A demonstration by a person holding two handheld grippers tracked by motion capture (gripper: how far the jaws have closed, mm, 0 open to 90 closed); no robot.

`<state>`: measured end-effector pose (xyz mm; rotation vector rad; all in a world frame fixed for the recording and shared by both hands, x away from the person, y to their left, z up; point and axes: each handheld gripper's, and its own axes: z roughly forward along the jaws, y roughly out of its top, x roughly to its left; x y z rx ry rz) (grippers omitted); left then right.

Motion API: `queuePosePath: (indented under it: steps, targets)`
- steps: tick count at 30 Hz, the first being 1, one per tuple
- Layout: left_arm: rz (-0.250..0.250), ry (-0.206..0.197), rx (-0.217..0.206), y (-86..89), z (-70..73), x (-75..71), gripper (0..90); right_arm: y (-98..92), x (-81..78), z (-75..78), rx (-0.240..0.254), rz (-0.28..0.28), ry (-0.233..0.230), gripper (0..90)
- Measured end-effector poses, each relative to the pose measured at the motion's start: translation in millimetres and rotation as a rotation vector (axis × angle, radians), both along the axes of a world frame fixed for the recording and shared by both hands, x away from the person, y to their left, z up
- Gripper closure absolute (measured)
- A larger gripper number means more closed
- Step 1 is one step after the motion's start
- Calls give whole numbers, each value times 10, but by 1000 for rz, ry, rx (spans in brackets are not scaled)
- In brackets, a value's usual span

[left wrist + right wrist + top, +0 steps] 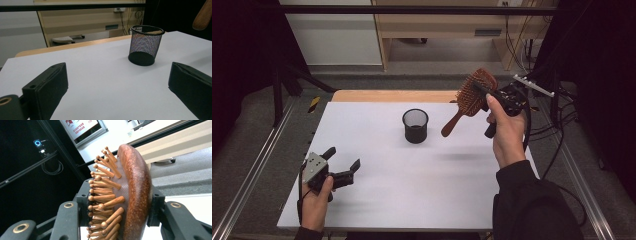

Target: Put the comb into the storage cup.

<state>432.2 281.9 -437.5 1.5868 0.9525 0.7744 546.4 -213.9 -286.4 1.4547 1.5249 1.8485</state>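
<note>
I hold the wooden hairbrush (472,97) in my right gripper (486,94), lifted above the far right part of the white table (377,185). The jaws are closed on the oval head of the brush, one on the bristle side and one on the smooth back, as the right gripper view shows well (135,195). The handle hangs down to the left, toward the black mesh cup (415,125), which stands upright near the middle of the table, a little to the far side.

My left gripper (343,167) rests low at the near left corner, its jaws wide apart and with nothing between them.

I judge the brush to be stiff and quite light. The varnished back looks slippery, and the wooden pins (105,195) can bend or slide under pressure, so the grip on the head may turn. The narrow neck or the handle seems to me a safer place to hold. The mesh cup looks light and may tip if the handle hits its rim.
</note>
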Motion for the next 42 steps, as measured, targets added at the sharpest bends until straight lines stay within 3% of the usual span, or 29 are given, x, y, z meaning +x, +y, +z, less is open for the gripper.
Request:
queuePosePath:
  steps: [11, 23, 34, 42]
  targets:
    - [10, -1, -7, 26, -1, -3, 28, 90, 65, 0, 2, 5, -2, 515]
    - [-11, -5, -3, 17, 4, -8, 29, 206, 142, 22, -15, 24, -9, 515]
    - [-27, 0, -7, -18, 0, -7, 30, 353, 173, 118, -39, 39, -21, 515]
    - [-38, 3, -6, -35, -2, -11, 30, 500, 227, 206, -30, 57, -35, 514]
